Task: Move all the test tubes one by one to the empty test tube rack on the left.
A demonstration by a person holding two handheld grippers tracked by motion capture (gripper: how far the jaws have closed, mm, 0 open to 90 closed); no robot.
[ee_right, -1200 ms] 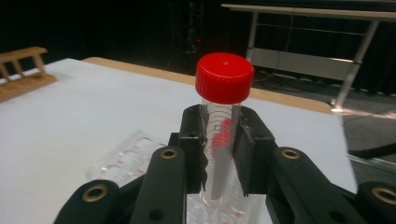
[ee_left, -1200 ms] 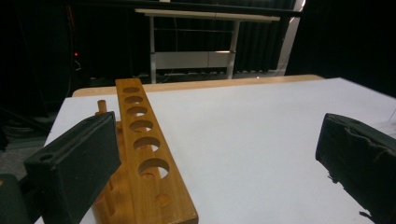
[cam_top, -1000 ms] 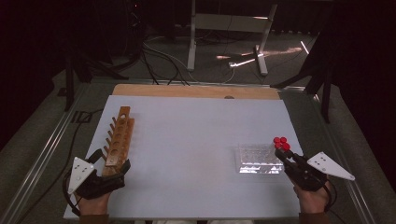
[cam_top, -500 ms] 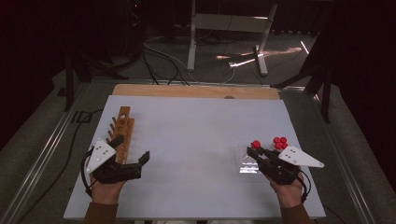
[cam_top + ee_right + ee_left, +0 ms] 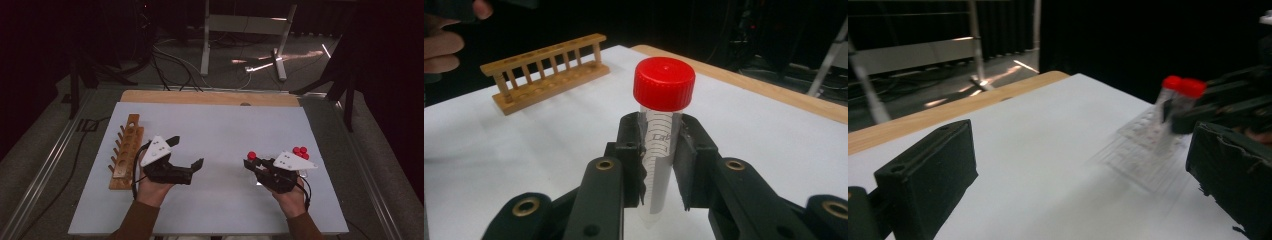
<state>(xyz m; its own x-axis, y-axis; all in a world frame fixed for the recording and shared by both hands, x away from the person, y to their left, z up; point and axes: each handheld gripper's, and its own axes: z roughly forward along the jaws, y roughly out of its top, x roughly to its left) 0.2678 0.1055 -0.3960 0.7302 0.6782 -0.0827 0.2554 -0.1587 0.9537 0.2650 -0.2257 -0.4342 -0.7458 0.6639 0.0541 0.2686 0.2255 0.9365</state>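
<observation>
My right gripper (image 5: 252, 164) is shut on a clear graduated tube with a red cap (image 5: 251, 155), held upright above the white table top right of the middle. In the right gripper view the tube (image 5: 658, 165) stands between the closed pads of that gripper (image 5: 661, 145). My left gripper (image 5: 186, 152) is open and holds nothing; it hovers just right of the wooden tube rack (image 5: 126, 150). In the left gripper view its jaws stand wide apart (image 5: 1078, 185) and face the red-capped tubes (image 5: 1183, 86).
More red-capped tubes (image 5: 300, 151) lie by a clear plastic sheet (image 5: 1148, 145) behind the right hand. The rack (image 5: 549, 70) has several empty holes. A wooden strip (image 5: 210, 97) edges the far side of the white table (image 5: 225, 125).
The right gripper has carried one red-capped tube leftward, away from the other tubes. The left gripper has come off the rack, rising and moving right toward the middle.
</observation>
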